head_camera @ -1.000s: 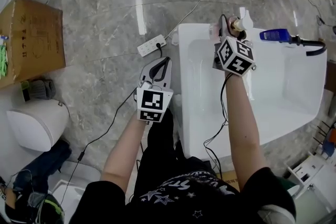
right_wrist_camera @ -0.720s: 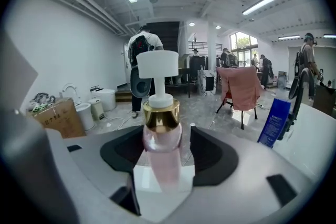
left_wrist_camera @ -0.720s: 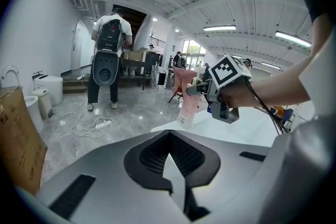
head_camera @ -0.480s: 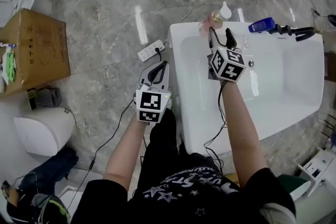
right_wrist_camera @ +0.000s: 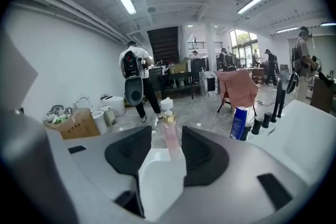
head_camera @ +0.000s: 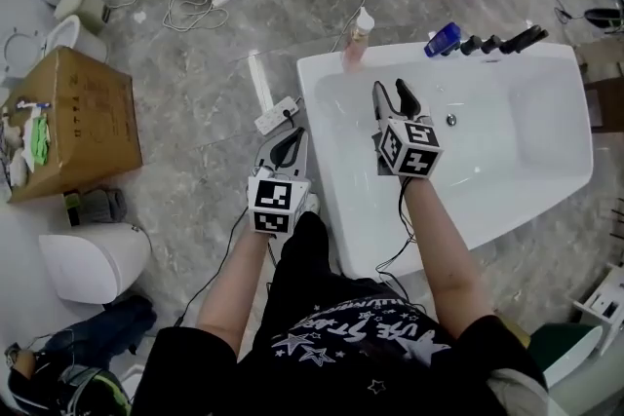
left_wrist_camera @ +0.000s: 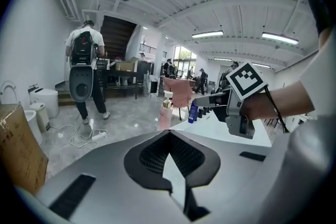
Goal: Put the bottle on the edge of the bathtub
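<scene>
The pink pump bottle point(head_camera: 357, 42) stands upright on the far left corner of the white bathtub's rim point(head_camera: 322, 117). My right gripper point(head_camera: 393, 93) hangs over the tub basin, a short way back from the bottle. Its jaws are closing with nothing between them. In the right gripper view the bottle point(right_wrist_camera: 170, 134) shows beyond the jaw gap, apart from both pads. My left gripper point(head_camera: 288, 149) is shut and empty over the floor beside the tub. In the left gripper view I see the bottle point(left_wrist_camera: 165, 113) and the right gripper point(left_wrist_camera: 231, 107).
A blue bottle point(head_camera: 442, 39) and black tap fittings point(head_camera: 497, 42) sit on the tub's far rim. A power strip point(head_camera: 276, 112) with cables lies on the floor left of the tub. A cardboard box point(head_camera: 78, 122) and toilets point(head_camera: 93, 258) stand at the left. A person with a backpack point(right_wrist_camera: 134, 81) walks beyond.
My right gripper let go of the pink bottle and drew back over the basin. The bottle now stands alone on the tub's corner. The left gripper has barely moved.
</scene>
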{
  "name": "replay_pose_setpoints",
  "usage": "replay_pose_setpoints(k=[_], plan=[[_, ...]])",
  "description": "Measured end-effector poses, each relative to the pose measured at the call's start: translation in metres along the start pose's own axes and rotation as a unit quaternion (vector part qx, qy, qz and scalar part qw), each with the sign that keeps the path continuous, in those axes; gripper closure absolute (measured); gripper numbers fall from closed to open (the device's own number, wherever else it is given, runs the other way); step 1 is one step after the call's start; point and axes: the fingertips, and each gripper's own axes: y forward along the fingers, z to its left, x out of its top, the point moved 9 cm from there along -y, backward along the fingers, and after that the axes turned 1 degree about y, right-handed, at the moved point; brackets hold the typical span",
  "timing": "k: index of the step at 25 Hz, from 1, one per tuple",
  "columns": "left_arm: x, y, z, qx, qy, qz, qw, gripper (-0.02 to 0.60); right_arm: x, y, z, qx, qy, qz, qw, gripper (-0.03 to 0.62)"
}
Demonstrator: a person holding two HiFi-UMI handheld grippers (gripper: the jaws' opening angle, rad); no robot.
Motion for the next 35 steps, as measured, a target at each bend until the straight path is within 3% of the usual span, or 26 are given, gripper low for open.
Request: replay_pose_setpoints(k=[6, 11, 18, 28, 35], plan=[[0.022, -0.045, -0.04, -0.002, -0.006, -0.028, 0.9996, 0.566, 0.019, -0.071, -0.008, 0.0, 0.006, -0.03, 1.0, 0.539], [0.032, -0.074, -0.077, 0.0, -0.003, -0.042, 0.9991, 0.568, 0.025, -0.132, -0.018, 0.018, 0.014, -0.039, 0.999, 0.577], [0.03, -0.111, -0.142, -0.004, 0.011, -0.054, 0.9985, 0.568, 0.001, -0.222, -0.036, 0.044, 0.036, -0.057, 0.997, 0.579], [0.001, -0.173, -0.231, -0.012, 0.045, -0.062, 0.997, 0.568, -0.043, -0.331, -0.056, 0.064, 0.029, -0.073, 0.995, 0.58], [-0.021, -0.212, -0.28, 0.006, 0.033, -0.069, 0.997, 0.566, -0.08, -0.396, -0.072, 0.075, 0.026, -0.06, 0.995, 0.58]])
